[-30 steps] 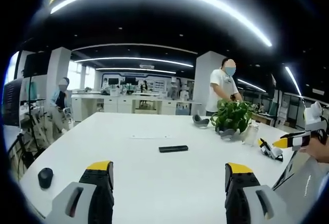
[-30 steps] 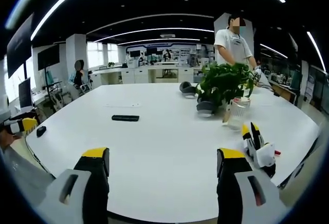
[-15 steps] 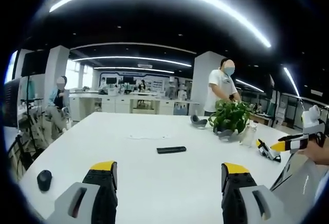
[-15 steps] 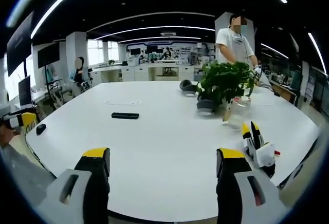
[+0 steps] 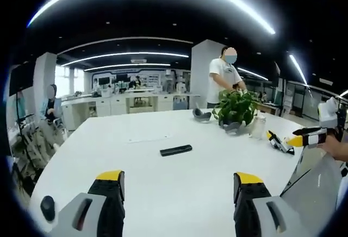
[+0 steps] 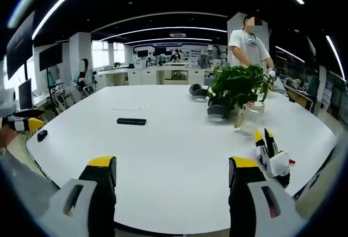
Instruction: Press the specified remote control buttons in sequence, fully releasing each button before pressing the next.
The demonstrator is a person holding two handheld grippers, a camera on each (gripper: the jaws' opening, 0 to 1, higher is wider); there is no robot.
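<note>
Crowding remote (image 6: 131, 121): plant (image 6: 235, 87), jar (image 6: 250, 119)

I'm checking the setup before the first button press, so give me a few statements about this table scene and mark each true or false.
1. The remote control lies flat on the white table, apart from both grippers. True.
2. The left gripper is clamped on the remote. False: its jaws stand open with only bare table between them.
3. A potted plant stands beside a clear glass jar. True.
4. The right gripper is pressing a button. False: it is open, and the remote lies well ahead of it.
5. A spare yellow-tipped gripper lies on the table. True.
</note>
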